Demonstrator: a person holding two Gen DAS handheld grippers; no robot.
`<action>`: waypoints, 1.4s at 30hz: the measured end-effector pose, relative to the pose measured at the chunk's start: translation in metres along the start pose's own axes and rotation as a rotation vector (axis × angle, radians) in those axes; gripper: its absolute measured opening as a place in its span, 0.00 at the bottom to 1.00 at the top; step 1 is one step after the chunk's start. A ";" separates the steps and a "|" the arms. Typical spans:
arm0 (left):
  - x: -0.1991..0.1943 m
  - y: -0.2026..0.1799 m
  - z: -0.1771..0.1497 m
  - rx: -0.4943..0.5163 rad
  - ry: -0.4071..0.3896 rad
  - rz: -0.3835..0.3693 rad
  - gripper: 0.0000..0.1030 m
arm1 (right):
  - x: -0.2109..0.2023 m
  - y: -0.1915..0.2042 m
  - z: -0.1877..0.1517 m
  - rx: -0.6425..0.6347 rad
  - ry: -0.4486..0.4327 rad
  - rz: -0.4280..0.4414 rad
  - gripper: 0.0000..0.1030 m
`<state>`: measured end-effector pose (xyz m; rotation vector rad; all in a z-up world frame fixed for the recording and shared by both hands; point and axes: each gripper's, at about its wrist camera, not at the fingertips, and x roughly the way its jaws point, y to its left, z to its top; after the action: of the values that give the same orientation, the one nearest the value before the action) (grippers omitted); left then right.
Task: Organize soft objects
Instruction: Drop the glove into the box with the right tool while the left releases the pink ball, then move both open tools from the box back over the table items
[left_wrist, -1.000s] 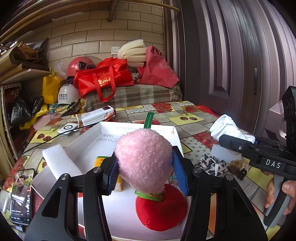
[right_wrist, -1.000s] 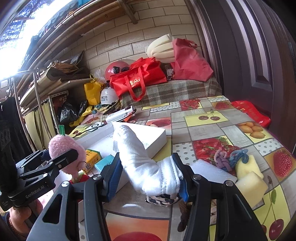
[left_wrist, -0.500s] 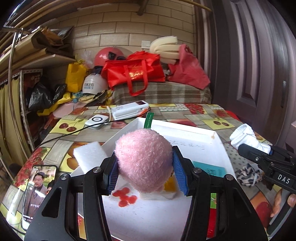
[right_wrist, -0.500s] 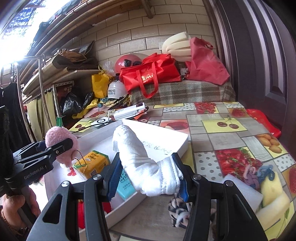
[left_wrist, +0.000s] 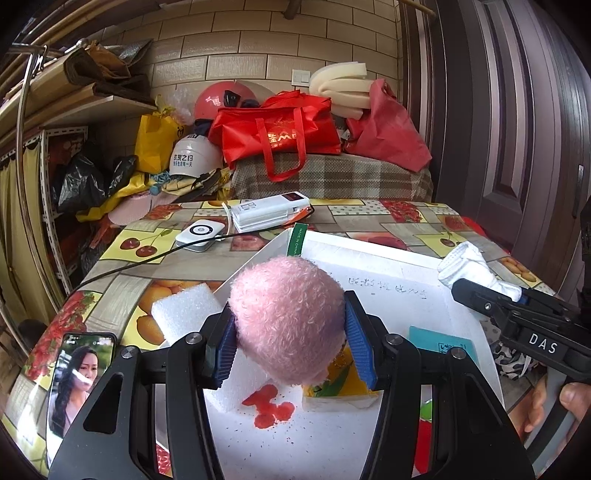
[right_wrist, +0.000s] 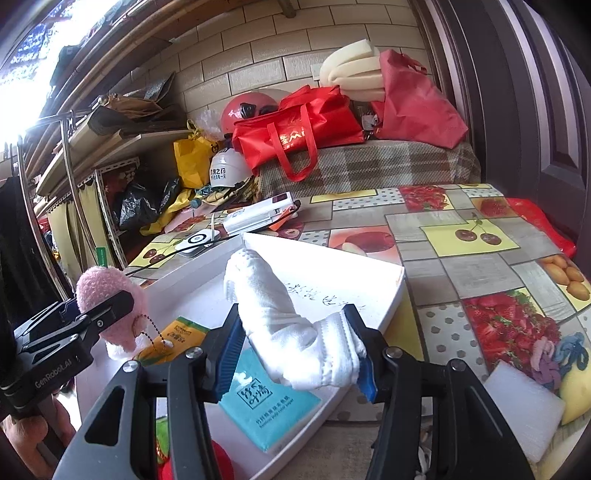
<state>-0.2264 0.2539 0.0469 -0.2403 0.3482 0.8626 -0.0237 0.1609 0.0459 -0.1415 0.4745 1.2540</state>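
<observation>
My left gripper (left_wrist: 291, 343) is shut on a fuzzy pink plush (left_wrist: 288, 317) with a green tag, held over the white tray (left_wrist: 373, 254). From the right wrist view the same plush (right_wrist: 107, 291) hangs at the left, a bead chain dangling under it. My right gripper (right_wrist: 295, 354) is shut on a rolled white sock (right_wrist: 284, 325), held above the tray's (right_wrist: 391, 295) right part. The sock (left_wrist: 469, 269) also shows at the right of the left wrist view. A teal tissue pack (right_wrist: 266, 402) and a yellow pack (right_wrist: 173, 336) lie in the tray.
White foam blocks (left_wrist: 184, 310) (right_wrist: 521, 410), a phone (left_wrist: 77, 380), a yarn knot (right_wrist: 554, 358), a yellow sponge (right_wrist: 576, 384) and a patterned cloth (left_wrist: 513, 362) lie on the fruit-print table. White devices with a cable (left_wrist: 269, 214) sit behind the tray. Bags and helmets fill the back.
Both grippers have swung left over the tray with the plush and the sock still held. The red plush under the left gripper has dropped out of the left wrist view.
</observation>
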 end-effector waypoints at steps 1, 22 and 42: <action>0.001 0.001 0.000 -0.003 0.003 -0.001 0.51 | 0.003 0.001 0.001 0.002 0.004 0.000 0.52; 0.015 0.004 0.005 -0.003 0.039 0.010 0.58 | 0.026 0.028 0.011 -0.107 0.001 -0.038 0.58; -0.001 0.017 0.003 -0.060 -0.043 0.096 1.00 | 0.010 0.035 0.008 -0.129 -0.100 -0.066 0.85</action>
<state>-0.2398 0.2652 0.0493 -0.2616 0.2953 0.9726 -0.0523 0.1840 0.0545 -0.2012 0.3007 1.2204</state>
